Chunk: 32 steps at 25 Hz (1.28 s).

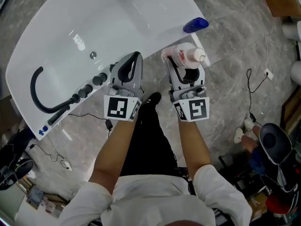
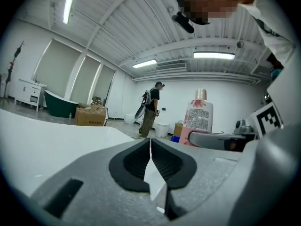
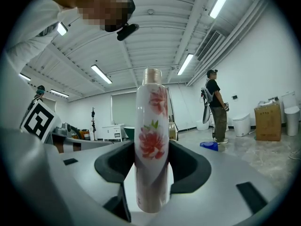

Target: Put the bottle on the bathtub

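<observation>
Right now the bottle is in the right gripper, not yet on the tub.

- Right gripper: both fingers press against the bottle's lower body from either side. The bottle stands upright between them, cap up, with a flower print on its front.
- Left gripper: fingers together, pads meeting, nothing between them. It hangs over the near edge of the bathtub, just beside the right gripper and apart from the bottle.
- Bottle position: at the tub's near edge, towards its right corner. From the head view I cannot tell whether its base touches the rim or hangs just above it.
- Tub: a black hose lies curled at the left end, with dark tap knobs along the near edge. The drain shows in the basin.
- A blue object lies by the tub's right edge. I cannot tell whether it is on the rim or on the floor.

Progress, as a judgement: pickup and carry look done, and the bottle is at the right place. What is left is to set its base flat on the rim, spread the fingers and draw the gripper back. The rim looks narrow and glossy here, so an upright bottle could tip on release.
</observation>
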### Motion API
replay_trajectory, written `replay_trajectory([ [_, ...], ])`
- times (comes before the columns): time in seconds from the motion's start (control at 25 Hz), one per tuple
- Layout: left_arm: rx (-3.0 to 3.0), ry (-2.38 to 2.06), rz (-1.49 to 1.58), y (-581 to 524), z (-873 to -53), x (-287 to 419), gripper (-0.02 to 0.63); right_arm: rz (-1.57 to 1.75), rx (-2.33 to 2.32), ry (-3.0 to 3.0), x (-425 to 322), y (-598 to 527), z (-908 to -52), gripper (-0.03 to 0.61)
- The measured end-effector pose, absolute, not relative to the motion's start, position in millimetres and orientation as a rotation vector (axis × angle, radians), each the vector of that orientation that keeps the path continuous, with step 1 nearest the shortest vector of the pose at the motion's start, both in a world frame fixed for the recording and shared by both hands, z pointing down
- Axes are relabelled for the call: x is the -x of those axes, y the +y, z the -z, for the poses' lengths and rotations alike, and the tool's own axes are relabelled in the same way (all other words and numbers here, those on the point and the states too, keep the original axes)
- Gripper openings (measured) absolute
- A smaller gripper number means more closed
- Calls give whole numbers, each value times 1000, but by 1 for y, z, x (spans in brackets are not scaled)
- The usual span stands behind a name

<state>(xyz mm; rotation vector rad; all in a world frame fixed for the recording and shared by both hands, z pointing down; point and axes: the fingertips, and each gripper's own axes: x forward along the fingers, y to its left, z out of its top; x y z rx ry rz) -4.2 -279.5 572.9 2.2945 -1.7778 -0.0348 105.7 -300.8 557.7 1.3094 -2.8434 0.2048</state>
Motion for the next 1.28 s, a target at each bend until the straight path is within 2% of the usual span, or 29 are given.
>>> replay_trajectory([
  [0.32, -2245, -1816, 70, -290, -624, 10, 17, -151, -1273, -2856, -92, -318, -605, 225],
  [1.28, -2195, -1922, 21, -303, -676, 11, 17, -38, -1147, -2862, -58, -350, -676, 225],
])
